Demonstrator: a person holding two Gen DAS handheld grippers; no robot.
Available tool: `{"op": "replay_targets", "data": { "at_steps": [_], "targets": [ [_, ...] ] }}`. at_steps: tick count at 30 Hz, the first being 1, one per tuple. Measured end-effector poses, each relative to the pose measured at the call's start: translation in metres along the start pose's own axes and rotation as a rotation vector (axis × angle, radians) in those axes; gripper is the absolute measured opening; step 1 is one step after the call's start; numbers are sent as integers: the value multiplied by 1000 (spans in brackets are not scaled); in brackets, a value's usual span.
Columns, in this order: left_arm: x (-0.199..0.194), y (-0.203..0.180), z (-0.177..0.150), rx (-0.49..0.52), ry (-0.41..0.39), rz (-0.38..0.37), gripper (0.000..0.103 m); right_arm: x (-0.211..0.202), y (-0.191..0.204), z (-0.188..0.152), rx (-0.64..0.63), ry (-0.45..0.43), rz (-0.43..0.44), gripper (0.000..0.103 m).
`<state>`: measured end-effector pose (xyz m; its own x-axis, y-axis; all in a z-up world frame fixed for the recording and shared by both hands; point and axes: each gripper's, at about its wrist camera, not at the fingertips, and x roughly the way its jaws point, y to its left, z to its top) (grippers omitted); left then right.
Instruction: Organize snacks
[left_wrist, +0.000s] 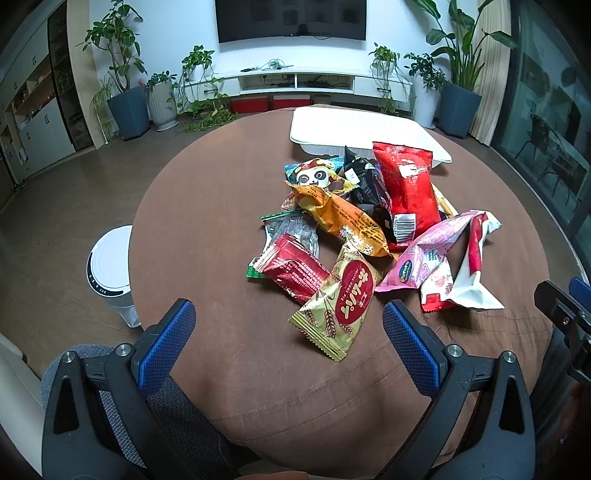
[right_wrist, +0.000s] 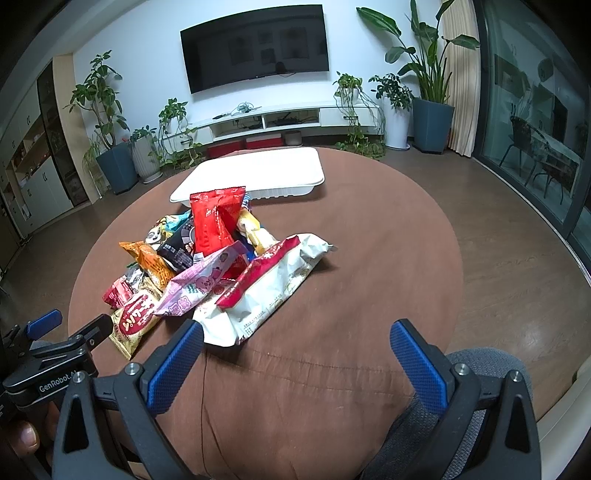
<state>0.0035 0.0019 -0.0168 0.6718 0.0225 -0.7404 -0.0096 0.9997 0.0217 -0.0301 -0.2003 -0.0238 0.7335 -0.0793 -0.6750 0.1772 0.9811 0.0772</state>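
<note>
Both my tools gape wide, empty: left tool (left_wrist: 288, 332), right tool (right_wrist: 295, 347). Snack pile (left_wrist: 354, 229) ahead, white tray (left_wrist: 362, 127) beyond. Risk: overlapped wrappers, so one pinch drags neighbours; glossy gold packet (left_wrist: 336, 306) may slip.

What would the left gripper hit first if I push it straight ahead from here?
Probably the gold wheat-print packet, the nearest piece of the snack pile, lying just ahead between the open fingers of the left gripper. Depth is uncertain; if it passes above, the orange packet behind comes next.
</note>
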Motion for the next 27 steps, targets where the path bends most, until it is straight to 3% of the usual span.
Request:
{"op": "replay_targets", "data": {
  "at_steps": [14,17,18,20,23,25,27],
  "targets": [
    [15,5,2,-23,24,-4,103,2,-7,-1,25,9,9,103],
    [21,9,5,-15,13,-52,103,5,-13,6,42,4,26,103],
    [23,9,6,11,10,-100,103,7,-15,7,52,6,37,103],
    [26,11,6,25,23,-172,103,12,-19,12,81,28,75,103],
    [31,16,3,23,78,-131,103,19,-24,17,108,53,113,103],
    [38,28,5,-39,122,-131,102,24,-24,19,105,71,113,103],
    [43,40,10,-75,136,-149,103,32,-25,22,113,117,134,96]
  ]
}}
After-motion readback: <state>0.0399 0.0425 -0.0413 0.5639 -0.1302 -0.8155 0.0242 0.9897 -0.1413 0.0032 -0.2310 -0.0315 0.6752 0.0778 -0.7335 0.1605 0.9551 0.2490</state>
